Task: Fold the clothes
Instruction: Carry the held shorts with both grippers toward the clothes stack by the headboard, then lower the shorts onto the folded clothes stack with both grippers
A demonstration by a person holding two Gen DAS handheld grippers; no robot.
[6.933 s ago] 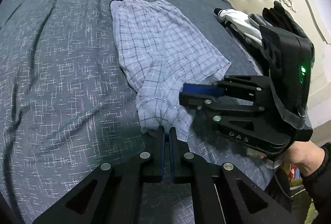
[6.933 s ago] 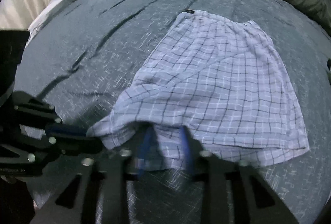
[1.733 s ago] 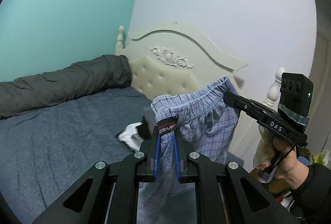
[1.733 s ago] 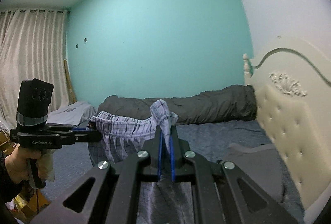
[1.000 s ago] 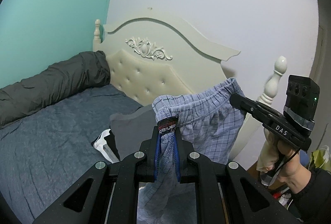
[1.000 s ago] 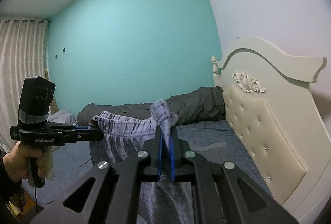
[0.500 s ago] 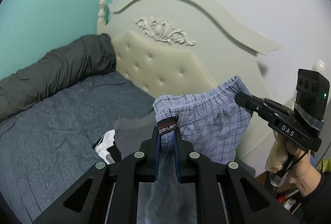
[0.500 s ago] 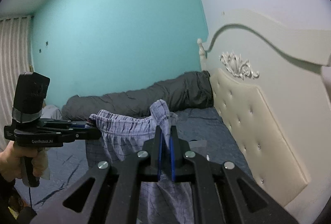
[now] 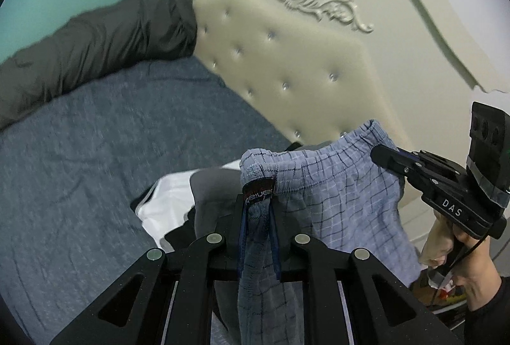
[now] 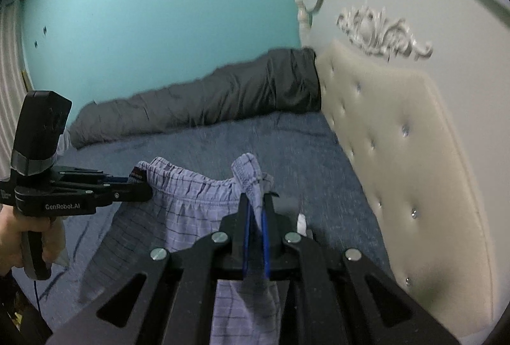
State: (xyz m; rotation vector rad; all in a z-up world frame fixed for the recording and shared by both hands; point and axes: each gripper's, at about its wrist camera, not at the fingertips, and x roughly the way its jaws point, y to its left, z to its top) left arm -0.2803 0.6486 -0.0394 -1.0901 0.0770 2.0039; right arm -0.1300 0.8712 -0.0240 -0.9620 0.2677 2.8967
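Observation:
Blue checked shorts (image 9: 334,185) hang by their waistband, stretched between my two grippers above the bed. My left gripper (image 9: 256,201) pinches the waistband end with the dark label; its jaws are opening slightly, and the cloth still sits pressed between the blue pads. At the right of the left wrist view, my right gripper (image 9: 381,154) grips the other waistband end. In the right wrist view, the right gripper (image 10: 255,201) is shut on a bunched fold of the shorts (image 10: 191,195), and the left gripper (image 10: 140,185) holds the far end at left.
A pile of white, grey and black clothes (image 9: 165,201) lies on the blue-grey bedsheet (image 9: 79,169) just beyond the shorts. A cream tufted headboard (image 9: 287,58) rises behind. A dark grey duvet (image 9: 95,42) lies rolled along the far wall. A hand (image 9: 471,265) holds the right gripper.
Both grippers have sunk and swung toward the headboard with the shorts still stretched between them. The views tilt downward and the clothes pile is nearer.

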